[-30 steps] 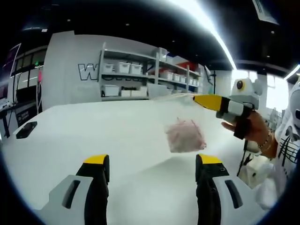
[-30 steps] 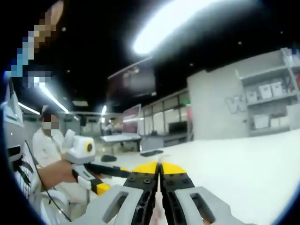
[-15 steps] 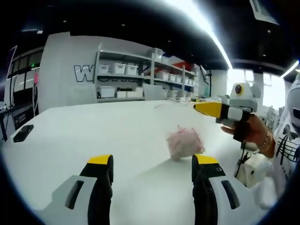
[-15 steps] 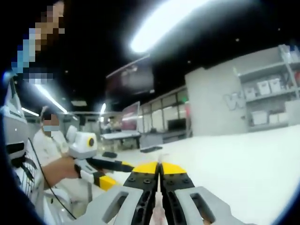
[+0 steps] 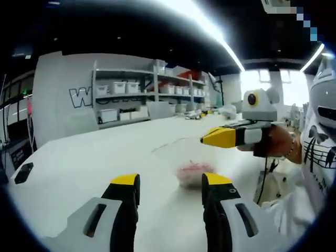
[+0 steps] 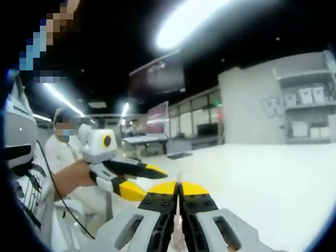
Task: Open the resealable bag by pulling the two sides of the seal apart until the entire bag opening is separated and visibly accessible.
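A clear resealable bag [image 5: 192, 171] with a pink wad inside hangs low over the white table [image 5: 79, 163]. My right gripper [image 5: 206, 140] reaches in from the right in the left gripper view, its yellow-tipped jaws shut on the bag's top edge. My left gripper [image 5: 170, 181] is open, its jaws standing just in front of the bag's pink part, not touching it. In the right gripper view my right gripper [image 6: 178, 187] is pressed shut on a thin sliver of film. The left gripper [image 6: 142, 181] is at its left with jaws apart.
Shelves with white bins [image 5: 126, 94] stand beyond the table's far edge. A small black object [image 5: 23, 172] lies at the table's left. A person [image 6: 60, 152] sits at the left in the right gripper view. A hand [image 5: 278, 149] holds the right gripper.
The bag has sunk lower and nearer to my left gripper. The right gripper has come down and closer. My left gripper's jaws have narrowed somewhat.
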